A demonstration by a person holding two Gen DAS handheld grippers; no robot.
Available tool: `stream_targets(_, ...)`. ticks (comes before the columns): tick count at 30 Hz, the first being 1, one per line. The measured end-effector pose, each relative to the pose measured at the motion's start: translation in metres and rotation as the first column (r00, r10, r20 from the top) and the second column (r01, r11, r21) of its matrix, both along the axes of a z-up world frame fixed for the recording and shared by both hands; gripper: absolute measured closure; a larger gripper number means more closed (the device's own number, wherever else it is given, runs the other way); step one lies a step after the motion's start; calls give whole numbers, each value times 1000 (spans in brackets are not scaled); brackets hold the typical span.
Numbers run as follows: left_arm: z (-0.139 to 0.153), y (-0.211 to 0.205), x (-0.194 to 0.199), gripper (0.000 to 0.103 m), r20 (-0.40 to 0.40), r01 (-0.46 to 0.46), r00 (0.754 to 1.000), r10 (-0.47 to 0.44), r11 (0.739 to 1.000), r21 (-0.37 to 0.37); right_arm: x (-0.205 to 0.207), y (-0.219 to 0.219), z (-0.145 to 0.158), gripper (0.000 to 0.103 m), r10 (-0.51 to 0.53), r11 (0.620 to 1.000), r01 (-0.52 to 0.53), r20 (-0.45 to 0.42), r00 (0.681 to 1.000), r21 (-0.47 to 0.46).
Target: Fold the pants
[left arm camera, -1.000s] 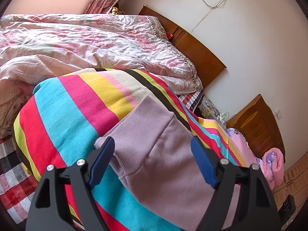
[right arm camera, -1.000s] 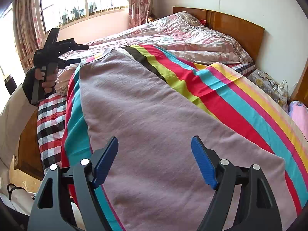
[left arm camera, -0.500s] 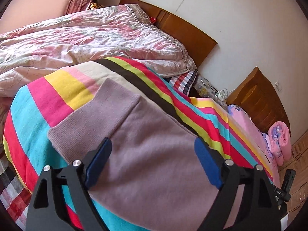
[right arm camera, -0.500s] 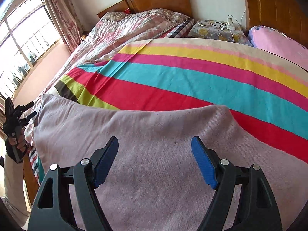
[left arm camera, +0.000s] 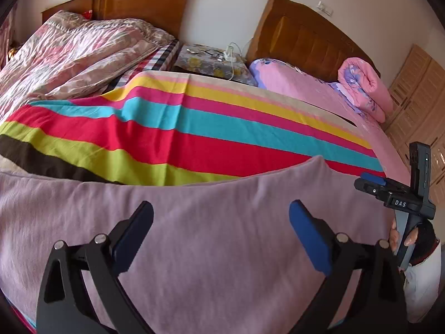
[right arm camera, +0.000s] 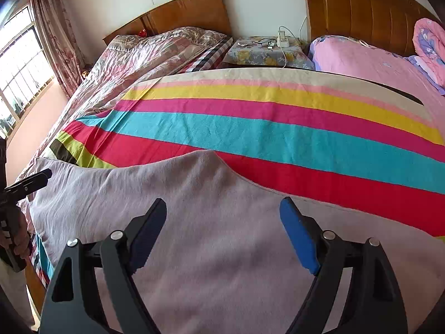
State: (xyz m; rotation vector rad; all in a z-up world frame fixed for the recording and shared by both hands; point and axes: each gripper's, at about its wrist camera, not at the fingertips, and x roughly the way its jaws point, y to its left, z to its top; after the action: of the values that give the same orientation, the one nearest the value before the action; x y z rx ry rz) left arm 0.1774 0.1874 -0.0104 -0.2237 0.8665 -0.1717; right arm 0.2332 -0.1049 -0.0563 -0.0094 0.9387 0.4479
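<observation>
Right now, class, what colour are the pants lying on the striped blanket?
Pale mauve-pink pants; right wrist view shows them best.

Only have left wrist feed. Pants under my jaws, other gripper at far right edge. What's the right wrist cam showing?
Observer: The right gripper hangs over the mauve pants, jaws opening, nothing between the pads.
Operator: Anything on that side I can't see?
Observer: A window with a patterned curtain at the left of that view; your feed cuts it off.
Operator: Where am I in that view?
Observer: The left gripper pokes in at the left edge, beside the near-left end of the pants; a hand grips its handle below.
Operator: Fabric end there flat?
Observer: A rounded peak of the pants lies over the red stripe of the striped blanket.
</observation>
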Motion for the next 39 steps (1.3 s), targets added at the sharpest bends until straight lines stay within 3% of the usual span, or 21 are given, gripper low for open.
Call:
stream_targets(3, -4, -81, 21, 1, 17, 158, 987, -158, 987, -3, -29, -34, 6, 15, -49, 994, 52, 41, 998, -98)
stream_targets(6, -29, -142, 44, 1, -27, 231, 973, -230, 971, 62, -49, -78, 1, 15, -97, 991, 97, 9, 995, -96)
stream_targets(10, -72, -171, 63, 1, -109, 208, 975, -195, 971, 121, -64, -128, -29, 17, -134, 979, 122, -65, 989, -165)
stream_targets(11, -80, -171, 62, 1, -100, 193, 979, -179, 970, 150, -68, -136, -35, 19, -100, 984, 88, -67, 993, -154)
stream_targets(12, -82, -175, 58, 1, -59, 186, 982, -178, 962, 199, -74, -139, -35, 19, -64, 987, 57, -42, 997, -151)
stream_targets(13, -85, -178, 57, 1, -71, 189, 982, -177, 957, 219, -79, -139, -34, 19, -51, 986, 46, -25, 998, -162)
stream_targets(15, -84, -178, 56, 1, -71, 174, 984, -162, 960, 220, -88, -139, -31, 17, -74, 978, 74, 4, 997, -196)
stream_targets(17, -79, -175, 53, 1, -74, 144, 989, -130, 963, 229, -98, -134, -24, 15, -140, 948, 151, 59, 988, -280)
stream_targets(20, -59, -168, 34, 1, -18, 140, 990, -139, 972, 189, -122, -125, -19, 15, -79, 977, 91, 68, 995, -193)
stream_targets(23, -54, -167, 26, 1, -9, 144, 989, -146, 958, 246, -134, -121, -41, 14, -38, 952, 52, 51, 998, -300)
stream_targets(25, -56, -161, 26, 1, -25, 129, 992, -127, 950, 285, -138, -131, -42, 14, -24, 966, 41, 69, 997, -254)
stream_targets(29, -34, -124, 4, 1, 10, 76, 997, -82, 956, 282, -141, -126, -31, 14, -37, 953, 53, 59, 998, -299)
stream_targets(33, -29, -65, -39, 1, 13, -26, 1000, 23, 951, 307, -141, -100, 0, 14, 11, 977, 15, 119, 993, -212)
stream_targets(35, -35, -29, -64, 1, 2, -106, 994, 109, 956, 273, -138, -68, 11, 13, 80, 980, -50, 147, 986, -194)
stream_targets(39, -54, 30, -96, 1, -41, -242, 967, 251, 959, 150, -128, -3, 10, 13, 191, 959, -147, 170, 967, -243)
